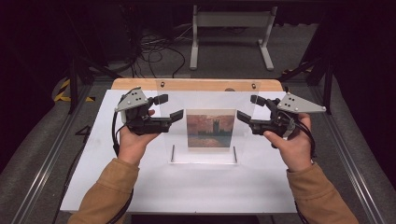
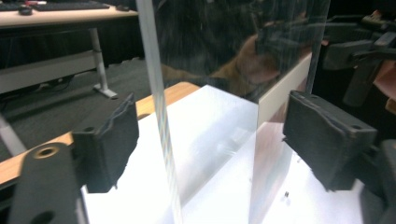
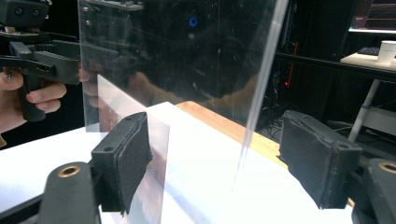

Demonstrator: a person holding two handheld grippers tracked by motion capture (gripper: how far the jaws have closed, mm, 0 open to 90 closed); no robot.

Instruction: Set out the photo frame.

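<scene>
Both grippers, left & right, are standing w/ fingers open astride the clear acrylic frame upright mid-counter, pads apparently not touching, so an uneven squeeze risks tipping it.

Count on your worktop: two grippers, two clear sheets, one picture.

You hold one left gripper and one right gripper, two black jaws on each, four in all. Two clear acrylic sheets stand upright with one printed picture between them; two small pegs at the base.
</scene>
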